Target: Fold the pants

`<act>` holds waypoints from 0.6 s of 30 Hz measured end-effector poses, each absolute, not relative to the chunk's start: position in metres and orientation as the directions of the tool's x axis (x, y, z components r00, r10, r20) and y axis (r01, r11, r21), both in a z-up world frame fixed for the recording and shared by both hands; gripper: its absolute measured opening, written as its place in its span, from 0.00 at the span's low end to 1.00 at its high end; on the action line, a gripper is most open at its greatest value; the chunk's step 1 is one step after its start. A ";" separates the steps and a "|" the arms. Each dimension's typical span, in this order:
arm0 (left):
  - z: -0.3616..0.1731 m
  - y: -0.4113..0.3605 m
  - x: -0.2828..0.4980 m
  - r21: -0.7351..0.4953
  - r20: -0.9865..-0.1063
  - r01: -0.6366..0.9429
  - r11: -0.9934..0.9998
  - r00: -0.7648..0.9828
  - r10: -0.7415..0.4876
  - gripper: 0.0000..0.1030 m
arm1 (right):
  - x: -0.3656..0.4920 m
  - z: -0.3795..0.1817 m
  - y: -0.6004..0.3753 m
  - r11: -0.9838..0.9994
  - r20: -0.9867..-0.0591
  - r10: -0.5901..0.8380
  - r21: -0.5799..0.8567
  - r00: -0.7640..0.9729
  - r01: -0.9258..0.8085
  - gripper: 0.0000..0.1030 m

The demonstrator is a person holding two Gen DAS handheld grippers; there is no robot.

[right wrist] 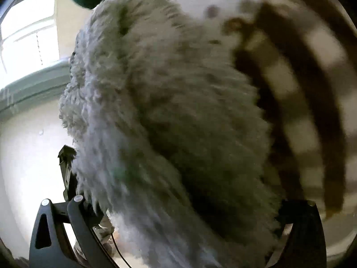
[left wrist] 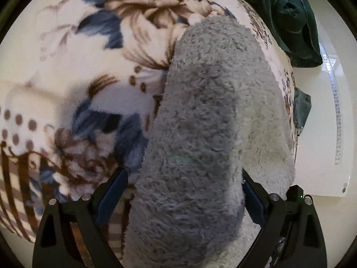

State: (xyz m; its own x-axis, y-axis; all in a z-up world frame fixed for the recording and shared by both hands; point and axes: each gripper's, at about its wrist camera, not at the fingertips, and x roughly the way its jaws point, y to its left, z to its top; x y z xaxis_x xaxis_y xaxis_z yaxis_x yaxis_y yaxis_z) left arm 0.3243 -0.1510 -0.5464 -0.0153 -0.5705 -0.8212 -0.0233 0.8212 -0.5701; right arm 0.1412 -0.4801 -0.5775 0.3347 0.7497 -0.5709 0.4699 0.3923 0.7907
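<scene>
Pants (left wrist: 207, 120): grey, shaggy fleece, bunched into a thick roll. Lying on the blanket, running from the near edge up toward the far right corner. In the left wrist view the roll fills the lower middle and rises between the fingers. In the right wrist view it covers most of the picture, blurred.

Blanket (left wrist: 73, 67): white plush, printed with brown flowers, blue leaves, brown dots and brown stripes. It carries the pants. The stripes lie at the near left in the left wrist view, and at the right in the right wrist view.

Left gripper (left wrist: 185, 178): black frame, blue pads. Fingers spread wide, one on each side of the roll. The left pad (left wrist: 113, 192) stands clear of the fleece, with blanket showing in the gap. The right pad is half hidden by pile; contact there cannot be told. No clamp visible.

Right gripper (right wrist: 178, 205): black frame, both finger bases showing at the bottom corners. Fingers released, as far apart as they go, with the fleece bulging between them. The tips are buried or blurred, so whether they touch the fleece cannot be told.

Green cloth (left wrist: 285, 17): dark green, crumpled, at the blanket's far right corner, well apart from the left gripper.

Window (right wrist: 26, 29): bright, at the upper left of the right wrist view, beyond the blanket's edge.
</scene>
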 end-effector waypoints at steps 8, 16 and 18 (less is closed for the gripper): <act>-0.558 -0.143 0.321 -0.668 -0.739 -0.091 0.738 -0.030 -0.673 0.91 | 0.143 -0.564 -0.477 0.379 -0.557 0.731 0.811 0.394 0.445 0.76; -0.509 -0.140 0.311 -0.677 -0.736 -0.008 0.736 0.039 -0.676 0.44 | 0.145 -0.500 -0.458 0.492 -0.627 0.669 0.776 0.398 0.395 0.40; -0.497 -0.140 0.309 -0.679 -0.734 -0.009 0.734 0.048 -0.678 0.44 | 0.147 -0.483 -0.452 0.506 -0.631 0.665 0.774 0.399 0.382 0.39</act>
State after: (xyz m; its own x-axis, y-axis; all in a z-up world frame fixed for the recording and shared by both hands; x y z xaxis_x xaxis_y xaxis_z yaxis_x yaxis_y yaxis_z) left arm 0.3091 -0.1399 -0.4965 0.0478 -0.6776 -0.7338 -0.0089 0.7344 -0.6787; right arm 0.1473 -0.4517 -0.4827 0.3990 0.6650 -0.6313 0.3816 0.5056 0.7738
